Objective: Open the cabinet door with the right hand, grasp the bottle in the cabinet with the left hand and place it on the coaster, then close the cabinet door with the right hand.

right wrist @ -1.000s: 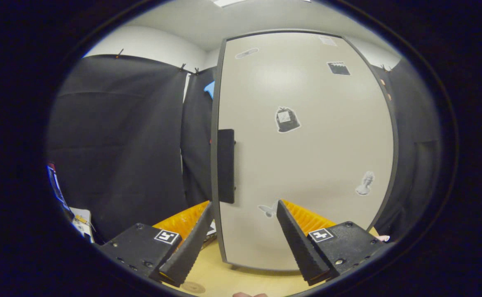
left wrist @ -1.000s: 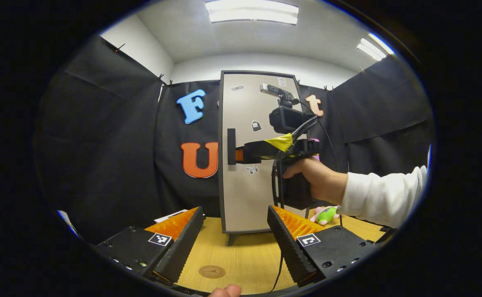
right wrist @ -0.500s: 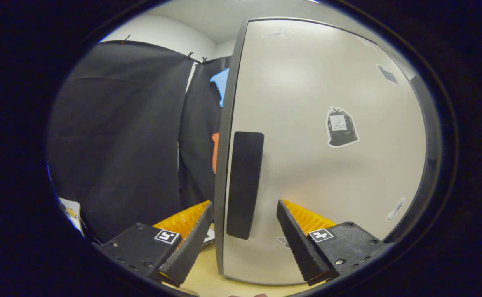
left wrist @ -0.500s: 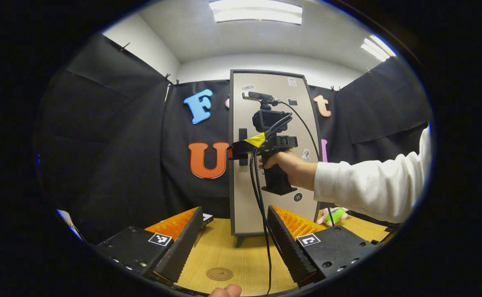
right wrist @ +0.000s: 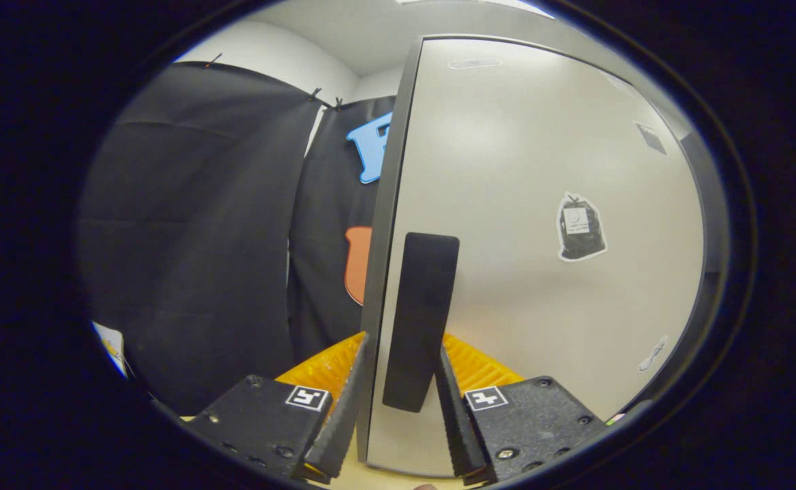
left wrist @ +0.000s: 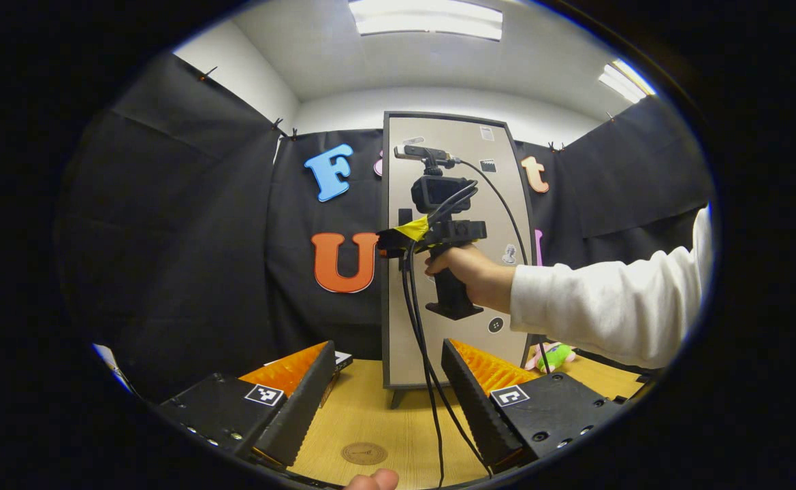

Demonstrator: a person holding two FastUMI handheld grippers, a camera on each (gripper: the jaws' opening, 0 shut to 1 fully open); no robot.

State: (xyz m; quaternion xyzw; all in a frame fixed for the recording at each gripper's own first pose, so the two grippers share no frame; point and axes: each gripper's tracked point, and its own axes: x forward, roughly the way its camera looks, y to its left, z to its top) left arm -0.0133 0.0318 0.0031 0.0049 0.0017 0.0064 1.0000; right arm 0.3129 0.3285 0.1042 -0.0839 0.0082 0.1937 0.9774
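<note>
A tall beige cabinet [left wrist: 459, 197] with a dark frame stands on the wooden table [left wrist: 384, 415], its door closed, so the inside is hidden. In the right gripper view the black vertical door handle [right wrist: 419, 306] sits between the fingers of my right gripper [right wrist: 403, 344], which has shut on the handle and the door's left edge. From the left gripper view I see that gripper [left wrist: 389, 241] at the door's left edge, held by a hand [left wrist: 469, 272] in a white sleeve. My left gripper [left wrist: 387, 398] hovers open above the table. A round brown coaster [left wrist: 363, 453] lies just below it.
A green plush toy [left wrist: 553, 356] lies on the table to the right of the cabinet. A small flat box [left wrist: 338, 359] sits to its left. Black cables [left wrist: 425, 381] hang from the right gripper down between my left fingers. A fingertip [left wrist: 372, 480] shows at the bottom edge.
The right gripper moved up to the handle and its fingers closed from wide open onto it. The left gripper stayed open and almost still.
</note>
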